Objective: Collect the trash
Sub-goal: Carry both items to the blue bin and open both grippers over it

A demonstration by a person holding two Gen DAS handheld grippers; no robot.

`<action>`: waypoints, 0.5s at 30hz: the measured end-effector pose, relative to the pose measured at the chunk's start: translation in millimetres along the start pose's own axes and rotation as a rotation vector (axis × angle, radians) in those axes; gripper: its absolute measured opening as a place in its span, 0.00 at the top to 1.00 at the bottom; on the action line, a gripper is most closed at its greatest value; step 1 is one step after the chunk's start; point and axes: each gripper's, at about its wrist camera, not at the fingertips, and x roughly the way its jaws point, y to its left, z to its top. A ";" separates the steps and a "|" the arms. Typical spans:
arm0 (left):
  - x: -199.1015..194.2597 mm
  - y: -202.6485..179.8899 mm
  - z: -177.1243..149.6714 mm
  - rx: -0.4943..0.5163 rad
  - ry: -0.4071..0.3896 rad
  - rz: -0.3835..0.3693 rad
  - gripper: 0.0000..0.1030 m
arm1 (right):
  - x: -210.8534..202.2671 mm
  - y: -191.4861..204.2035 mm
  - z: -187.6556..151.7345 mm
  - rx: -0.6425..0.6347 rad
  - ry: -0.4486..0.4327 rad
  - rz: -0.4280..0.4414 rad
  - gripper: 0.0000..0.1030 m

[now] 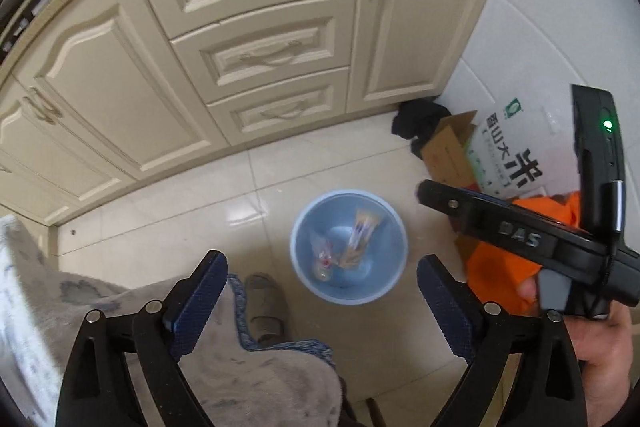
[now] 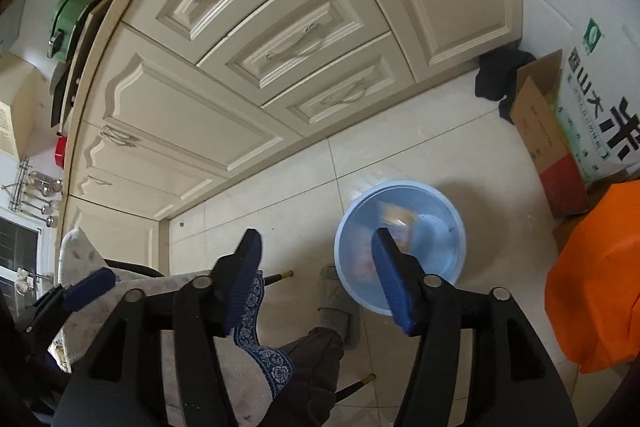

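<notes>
— What are your grippers doing?
— My left gripper (image 1: 322,291) is spread wide with nothing between its pads. My right gripper (image 2: 316,275) is parted too, empty, above the blue bin (image 2: 454,223).
— And the trash?
— Two wrappers (image 1: 348,241) lie inside the bin on the tiled floor (image 1: 168,211).

My left wrist view looked steeply down between its fingers from above the floor; the right one looked down too, rolled sideways. Both shared the blue bin (image 1: 348,251) (image 2: 400,245), cream cabinets (image 1: 256,39) (image 2: 256,39) and orange bag (image 1: 516,267) (image 2: 596,275).
</notes>
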 end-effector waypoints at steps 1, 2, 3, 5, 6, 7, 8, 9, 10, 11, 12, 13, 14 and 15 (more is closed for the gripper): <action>-12.7 -2.8 -11.3 -0.009 -0.013 0.006 0.09 | -3.5 1.8 -0.8 0.003 -0.008 -0.004 0.31; -17.4 -1.6 -9.8 -0.021 -0.035 0.014 0.09 | -8.8 3.2 -2.5 0.003 -0.018 -0.006 0.29; -43.2 0.7 -29.4 -0.028 -0.056 0.014 0.09 | -15.8 5.8 -4.7 0.003 -0.031 -0.005 0.23; -65.5 4.0 -40.3 -0.042 -0.094 0.025 0.08 | -28.7 11.8 -8.7 0.002 -0.054 -0.006 0.14; -83.8 8.5 -51.3 -0.054 -0.121 0.030 0.07 | -37.0 15.8 -11.5 0.001 -0.070 -0.008 0.06; -101.7 10.3 -60.2 -0.062 -0.144 0.030 0.06 | -44.2 19.8 -13.8 -0.002 -0.084 -0.004 0.01; -112.9 12.8 -64.9 -0.071 -0.167 0.032 0.05 | -50.9 24.5 -16.2 -0.007 -0.095 -0.002 0.00; -126.9 15.6 -71.5 -0.084 -0.196 0.039 0.02 | -58.1 30.5 -19.1 -0.015 -0.105 -0.003 0.00; -139.8 17.8 -77.8 -0.094 -0.221 0.043 0.01 | -65.2 37.0 -21.8 -0.024 -0.116 -0.008 0.00; -152.4 20.5 -83.0 -0.110 -0.255 0.047 0.01 | -73.4 45.0 -25.2 -0.037 -0.128 -0.012 0.00; -165.5 24.8 -91.4 -0.121 -0.277 0.047 0.01 | -80.0 52.3 -27.9 -0.049 -0.139 -0.015 0.00; -176.1 26.8 -96.9 -0.132 -0.298 0.049 0.01 | -89.1 62.7 -31.6 -0.065 -0.155 -0.018 0.00; -188.3 30.0 -103.4 -0.148 -0.329 0.052 0.01 | -96.3 71.5 -34.8 -0.079 -0.168 -0.014 0.00; -215.1 38.8 -121.4 -0.160 -0.351 0.053 0.01 | -104.3 82.4 -38.6 -0.098 -0.178 0.000 0.00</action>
